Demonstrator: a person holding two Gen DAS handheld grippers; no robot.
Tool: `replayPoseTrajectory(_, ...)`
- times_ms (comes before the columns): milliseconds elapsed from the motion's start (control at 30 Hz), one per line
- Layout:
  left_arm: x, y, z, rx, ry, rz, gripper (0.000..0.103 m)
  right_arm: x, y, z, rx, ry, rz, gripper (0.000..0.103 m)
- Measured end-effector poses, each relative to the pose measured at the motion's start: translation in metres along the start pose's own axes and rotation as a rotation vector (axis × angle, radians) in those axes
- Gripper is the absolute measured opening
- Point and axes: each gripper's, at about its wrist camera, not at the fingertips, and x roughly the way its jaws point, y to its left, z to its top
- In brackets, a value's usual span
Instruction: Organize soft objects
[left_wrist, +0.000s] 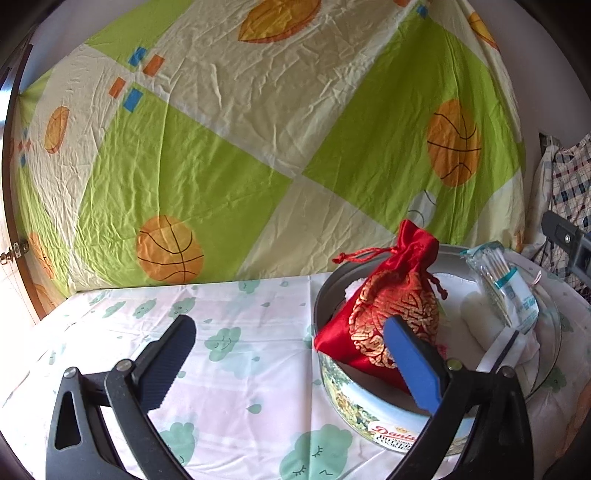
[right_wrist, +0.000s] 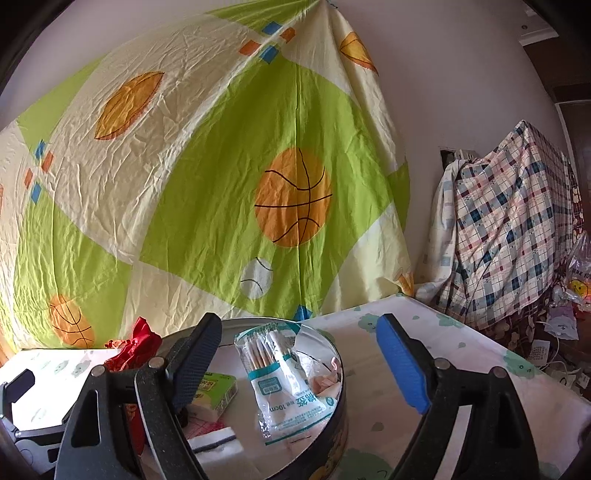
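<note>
I see the bench (left_wrist: 240, 369) under its cloud-print cloth, a round cookie tin (left_wrist: 373, 417) near its right edge. My left gripper (left_wrist: 291, 365) and right gripper (right_wrist: 299, 369) both gape wide, holding nothing. The red drawstring pouch (left_wrist: 384, 306) leans in the tin, beside the cotton swab packet (right_wrist: 284, 384).

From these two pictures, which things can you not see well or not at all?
- Bottom of the red pouch: left wrist view, hidden by the cookie tin wall and the left gripper finger.
- Tin label: left wrist view, covered by the same finger.
- Green packet: right wrist view, partly behind the right gripper finger.
- Print on the cotton swab bag: too small to read.
</note>
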Motion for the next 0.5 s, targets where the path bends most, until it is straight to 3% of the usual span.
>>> replayPoseTrajectory(167,-0.005,0.005,-0.002,-0.016,0.005,-0.017,0.103,-0.013,0.012,-0.006,-0.068,-0.03,-0.038,0.087)
replayPoseTrajectory(500,-0.017,0.012,-0.007,-0.031,-0.007,-0.038,0.103,-0.033,0.022,-0.016,-0.078,-0.047,-0.035,0.088)
